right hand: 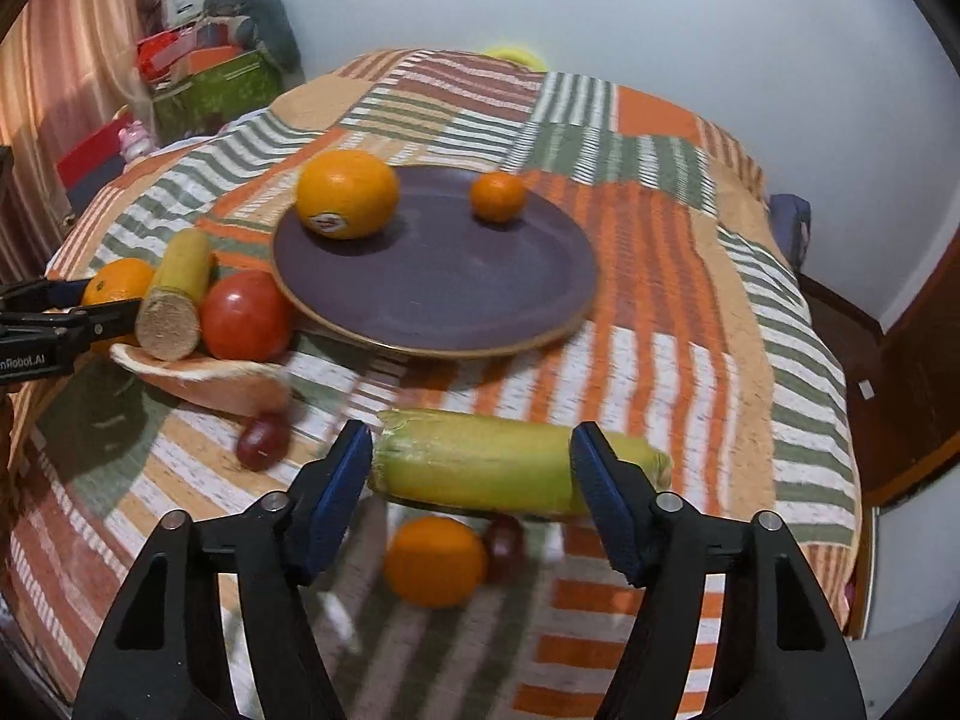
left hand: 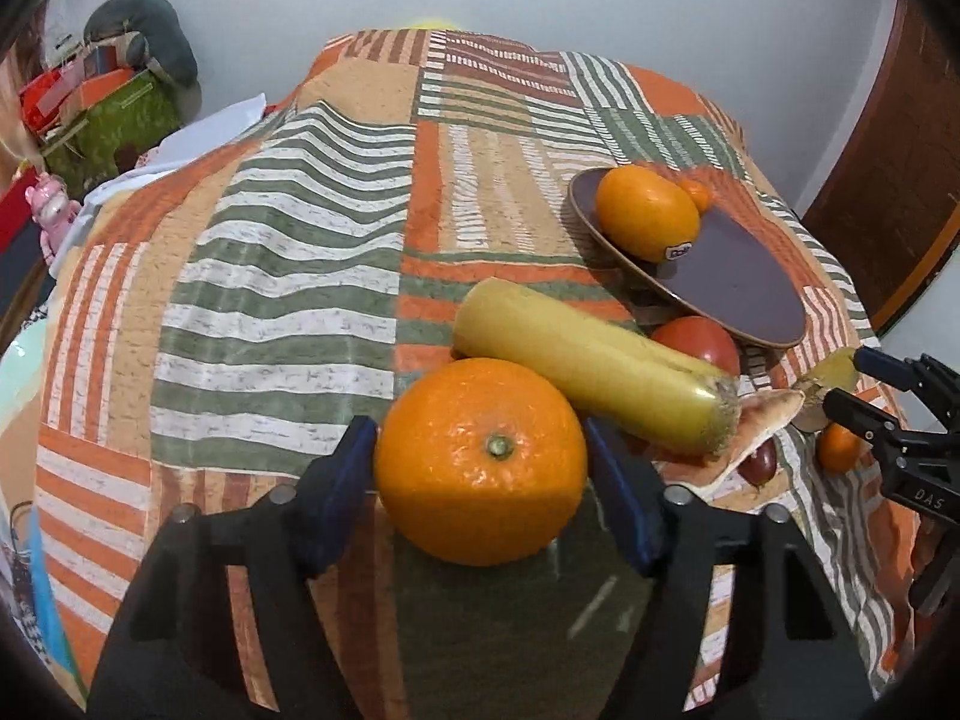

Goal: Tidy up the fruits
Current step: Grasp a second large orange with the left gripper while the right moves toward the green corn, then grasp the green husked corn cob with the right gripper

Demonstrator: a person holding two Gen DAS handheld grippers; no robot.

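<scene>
A large orange (left hand: 480,462) rests on the patchwork cloth, and my left gripper (left hand: 480,450) is shut on it, one blue pad on each side. A purple plate (right hand: 444,294) holds a stickered orange (right hand: 348,195) and a small mandarin (right hand: 498,197). My right gripper (right hand: 472,438) is open above a small orange (right hand: 435,561) and a dark red fruit (right hand: 504,546), touching neither. A husked corn cob (right hand: 480,468) lies crosswise just past its tips. In the right wrist view the left gripper (right hand: 111,297) shows at the left edge around the large orange (right hand: 117,285).
A yellow cylinder with a cut end (right hand: 174,300), a red tomato (right hand: 246,315), a pale flat slice (right hand: 210,378) and another dark red fruit (right hand: 261,441) crowd the plate's near left. Boxes and clutter (right hand: 204,78) stand beyond the bed's far left; a wooden door (left hand: 888,180) is at right.
</scene>
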